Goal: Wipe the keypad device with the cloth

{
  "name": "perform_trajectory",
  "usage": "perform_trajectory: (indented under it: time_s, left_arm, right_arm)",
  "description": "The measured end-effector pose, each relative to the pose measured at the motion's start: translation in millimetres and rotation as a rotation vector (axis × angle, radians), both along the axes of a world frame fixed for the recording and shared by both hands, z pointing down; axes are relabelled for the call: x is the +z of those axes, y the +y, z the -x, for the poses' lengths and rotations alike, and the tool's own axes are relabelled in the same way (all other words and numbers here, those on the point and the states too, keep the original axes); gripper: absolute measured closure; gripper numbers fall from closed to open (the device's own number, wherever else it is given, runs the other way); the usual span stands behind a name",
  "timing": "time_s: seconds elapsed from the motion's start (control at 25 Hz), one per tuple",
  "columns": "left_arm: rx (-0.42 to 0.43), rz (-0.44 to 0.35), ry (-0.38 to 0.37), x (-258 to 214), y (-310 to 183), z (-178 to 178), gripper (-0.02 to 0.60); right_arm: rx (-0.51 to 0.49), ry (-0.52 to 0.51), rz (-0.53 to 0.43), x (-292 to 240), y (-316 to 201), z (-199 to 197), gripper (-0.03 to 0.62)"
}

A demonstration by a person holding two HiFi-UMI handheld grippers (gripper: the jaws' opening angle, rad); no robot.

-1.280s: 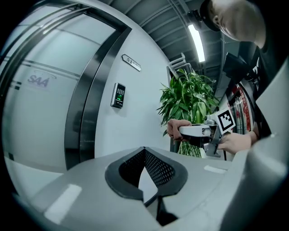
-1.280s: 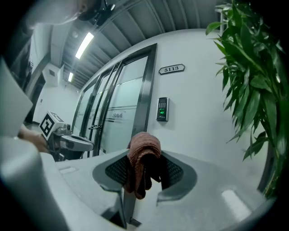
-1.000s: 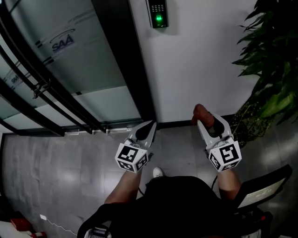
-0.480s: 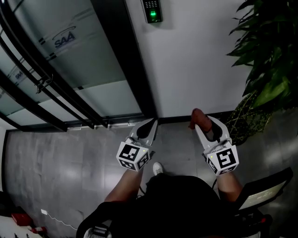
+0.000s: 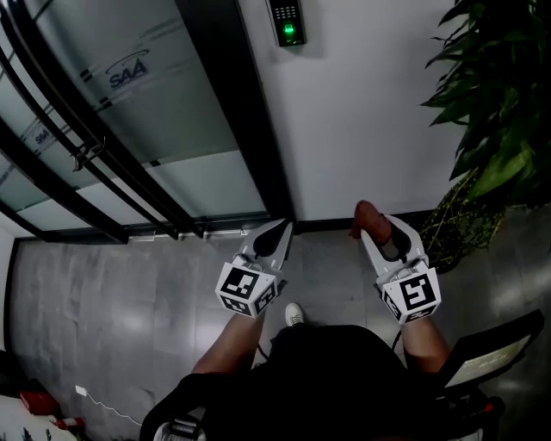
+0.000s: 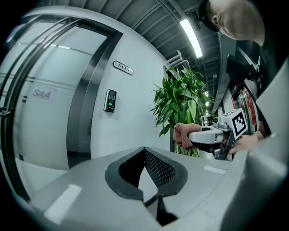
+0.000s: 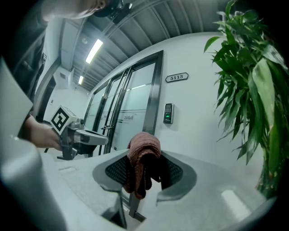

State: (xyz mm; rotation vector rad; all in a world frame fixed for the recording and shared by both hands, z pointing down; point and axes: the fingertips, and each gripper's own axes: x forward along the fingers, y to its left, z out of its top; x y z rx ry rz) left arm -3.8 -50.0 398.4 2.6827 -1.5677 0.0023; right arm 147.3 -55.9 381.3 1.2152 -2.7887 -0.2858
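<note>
Glass door (image 5: 103,112) fills the upper left of the head view, and below it the left gripper (image 5: 280,230) has its fingers pressed together at the tips, nothing between them. The keypad device (image 5: 287,21), lit green, sits on the white wall (image 5: 370,103) at top centre, well apart from both grippers. Right of centre the right gripper (image 5: 381,231) clamps the reddish-brown cloth (image 5: 367,214), bunched between its fingers and draped over their tips, beside the plant (image 5: 499,103) at the right edge.

From the head, we look steeply down the wall (image 5: 370,112). Our two gripper views face it from nearby, sharing its keypad device (image 6: 109,100) and the plant (image 7: 253,90).
</note>
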Motion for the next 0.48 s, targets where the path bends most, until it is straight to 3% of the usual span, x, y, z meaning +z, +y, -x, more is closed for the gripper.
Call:
perform_trajectory:
  time_s: [0.48]
  left_arm:
    - [0.006, 0.000, -0.006, 0.0, -4.5, 0.7, 0.565]
  right_arm:
    - [0.011, 0.009, 0.010, 4.1, -1.2, 0.4, 0.450]
